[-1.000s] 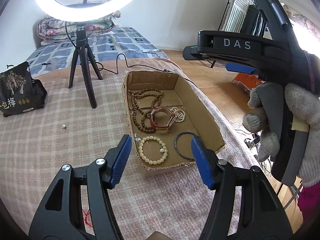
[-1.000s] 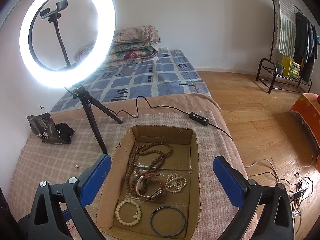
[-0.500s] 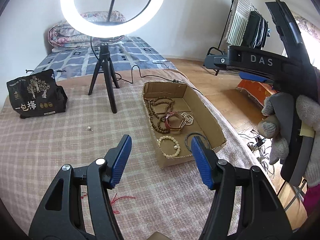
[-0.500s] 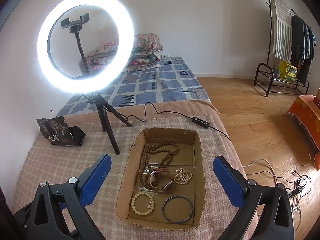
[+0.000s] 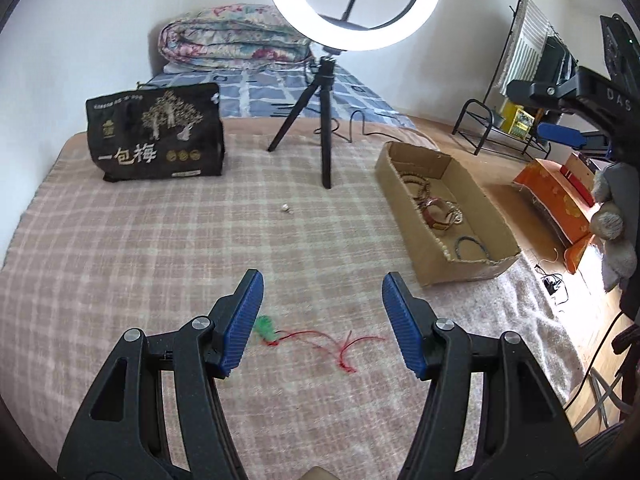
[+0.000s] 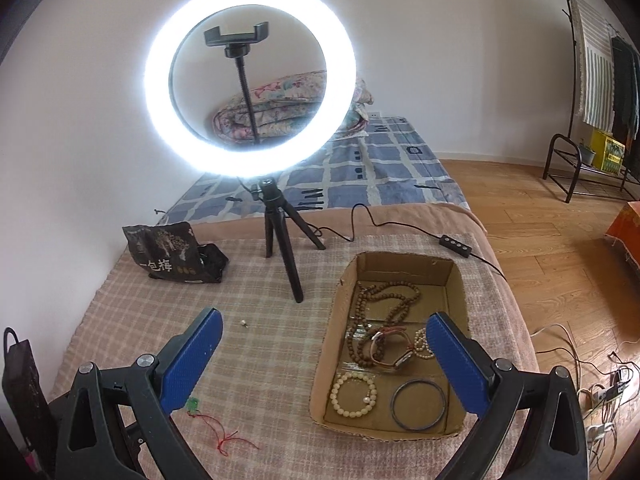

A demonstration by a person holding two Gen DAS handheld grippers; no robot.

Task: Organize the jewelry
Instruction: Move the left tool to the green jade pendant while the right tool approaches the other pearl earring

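A cardboard box (image 6: 456,276) (image 5: 424,248) on the checked blanket holds a long brown bead string (image 6: 384,300), a watch (image 6: 390,354), a small pearl strand (image 6: 422,346), a cream bead bracelet (image 6: 354,394) and a dark bangle (image 6: 418,404). A green pendant on a red cord (image 5: 272,328) (image 6: 194,405) lies on the blanket just ahead of my left gripper (image 5: 322,312), which is open and empty. A tiny pearl earring (image 5: 285,208) (image 6: 243,323) lies loose mid-blanket. My right gripper (image 6: 324,356) hangs open and empty above the box's left wall.
A ring light on a black tripod (image 6: 280,240) (image 5: 326,120) stands behind the box, its cable and remote (image 6: 456,242) trailing right. A black snack bag (image 5: 156,136) (image 6: 172,256) sits at back left. The bed's right edge drops to wooden floor with cables (image 6: 580,360).
Both views have pulled back and swung left from the box. In the left view the box slid from centre to right, and the red-corded pendant came between the left fingers. Both grippers stayed open.
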